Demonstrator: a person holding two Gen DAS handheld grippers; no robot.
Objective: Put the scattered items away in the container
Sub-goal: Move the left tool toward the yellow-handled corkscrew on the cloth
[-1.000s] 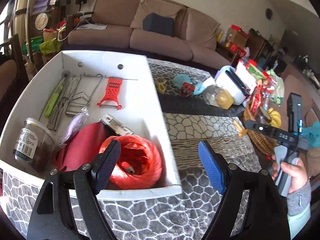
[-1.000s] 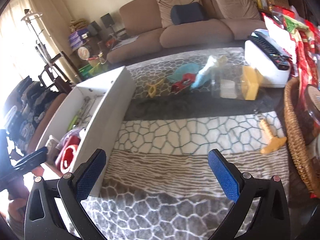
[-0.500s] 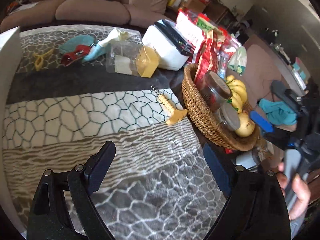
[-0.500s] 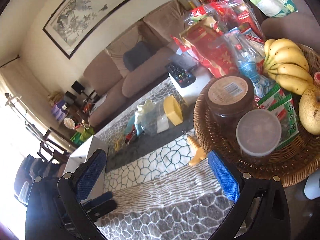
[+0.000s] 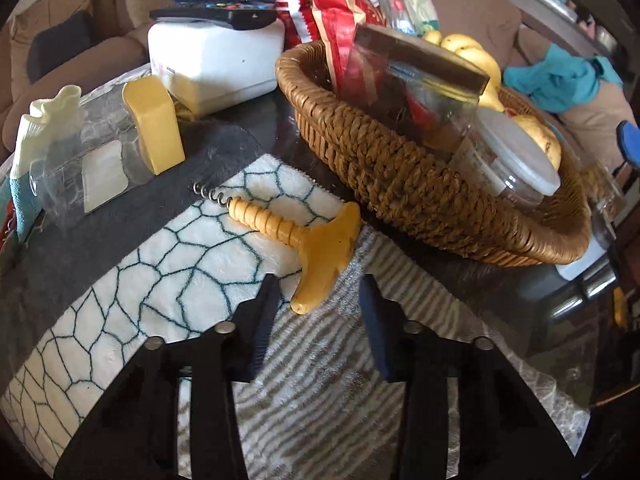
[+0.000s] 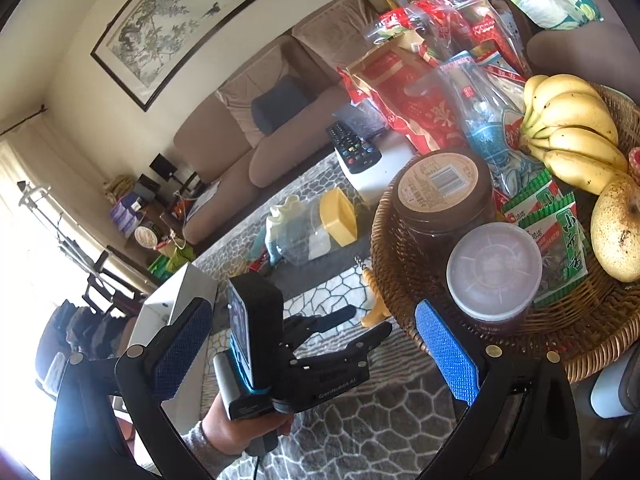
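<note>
Two grippers are at work over your patterned grey-and-white fleece blanket. Farthest left in your right wrist view sits the white open-topped container box, well apart from the clutter. Your left gripper, seen from the right wrist camera with your hand around its grip, points down at the yellow plastic corkscrew with a T-shaped handle. Its jaws are closing and stand fairly narrow, one on each side of the near tip of that handle, but the pads do not yet press on it, so the corkscrew lies on the blanket, its metal spiral pointing away toward the clear plastic jar with a yellow cap, which lies on its side. Behind that jar rests a white rectangular tub with a black remote control on top. Just right of the corkscrew, almost touching its handle, stands the brown woven wicker basket, holding a brown-lidded jar, a clear-lidded tub, red snack packets, a bunch of yellow bananas and a speckled yellow pear. Your right gripper hovers with its blue pads spread wide, nothing between them, its right finger just over the basket's near rim.
</note>
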